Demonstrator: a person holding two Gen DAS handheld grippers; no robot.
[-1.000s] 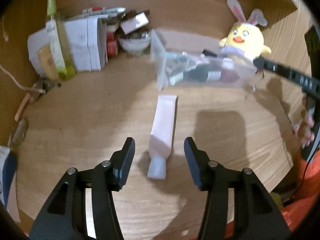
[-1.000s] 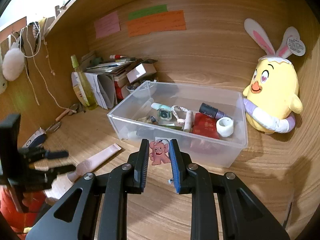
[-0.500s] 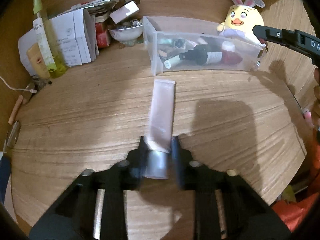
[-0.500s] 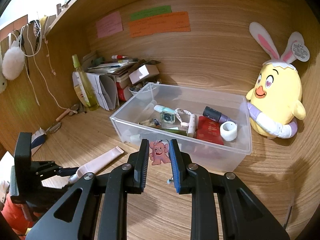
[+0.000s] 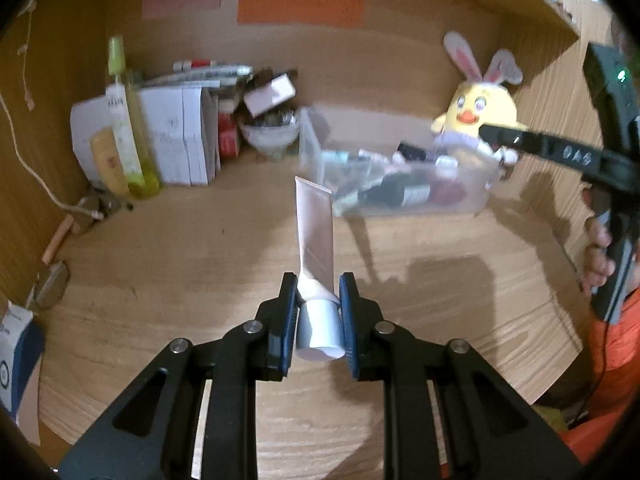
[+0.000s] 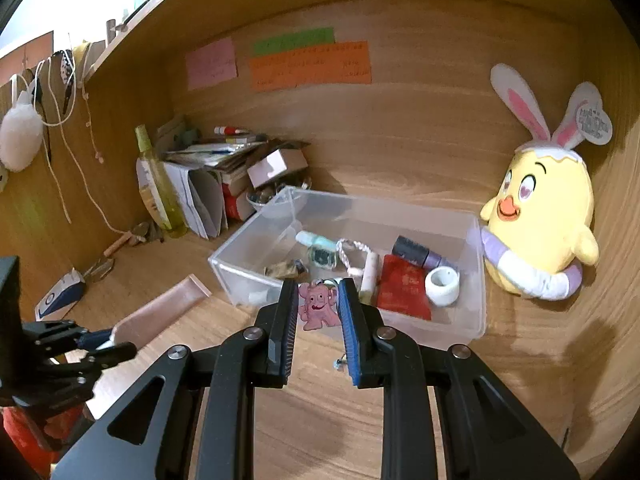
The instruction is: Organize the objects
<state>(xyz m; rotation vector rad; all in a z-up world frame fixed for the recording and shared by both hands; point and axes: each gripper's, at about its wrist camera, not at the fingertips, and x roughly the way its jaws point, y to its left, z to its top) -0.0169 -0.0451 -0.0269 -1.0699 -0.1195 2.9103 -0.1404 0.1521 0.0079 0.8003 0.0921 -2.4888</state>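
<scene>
Since a second ago your left gripper (image 5: 318, 312) has closed on the pink tube's (image 5: 315, 236) cap and lifted it off the desk (image 5: 160, 260). Your right gripper (image 6: 318, 312) clamps a pink charm (image 6: 318, 311) before the clear bin (image 6: 478, 280).

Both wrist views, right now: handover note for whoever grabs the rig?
Left hand-held gripper: jaws have just closed on the pink tube at its silver cap end; the tube points toward the clear bin.
Right hand-held gripper: shut on the pink monster charm, in front of the bin's near wall.
Done: several small items lie in the bin, among them a red packet and a white tape roll.
Left: tube and charm probably go into the bin.
</scene>
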